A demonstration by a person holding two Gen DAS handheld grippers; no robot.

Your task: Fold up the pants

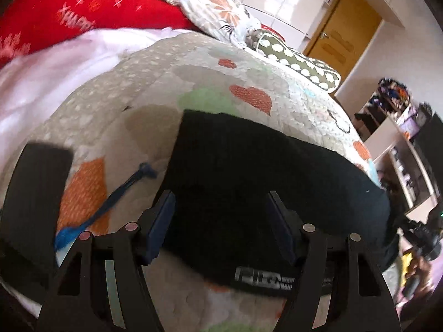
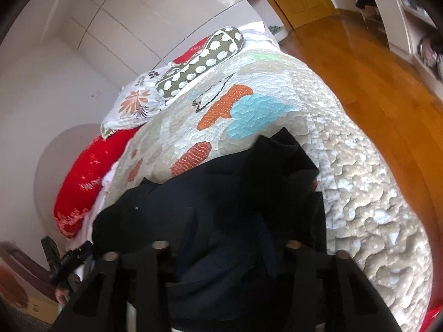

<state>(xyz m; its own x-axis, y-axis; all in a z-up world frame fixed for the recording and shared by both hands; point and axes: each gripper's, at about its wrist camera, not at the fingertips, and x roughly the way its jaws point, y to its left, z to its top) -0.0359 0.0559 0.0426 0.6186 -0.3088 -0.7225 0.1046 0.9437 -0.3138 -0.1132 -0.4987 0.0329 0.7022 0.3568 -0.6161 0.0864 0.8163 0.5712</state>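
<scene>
Black pants [image 1: 263,171] lie folded into a broad band on the patchwork quilt [image 1: 221,83], waistband with white lettering [image 1: 265,278] nearest me. My left gripper [image 1: 220,196] hovers over their near edge, open, its blue pads wide apart and pinching nothing. A blue drawstring [image 1: 110,202] trails on the quilt to the left. In the right wrist view the pants [image 2: 235,182] bunch up into a peak right in front of my right gripper [image 2: 225,221]. Its dark fingers merge with the cloth, so their grip is unclear.
Pillows [image 2: 133,102] and a red blanket [image 1: 97,8] lie at the head of the bed. A flat black piece [image 1: 36,193] lies left of the drawstring. Wooden floor [image 2: 387,96], a door [image 1: 343,33] and shelves [image 1: 398,144] lie beyond the bed's edge.
</scene>
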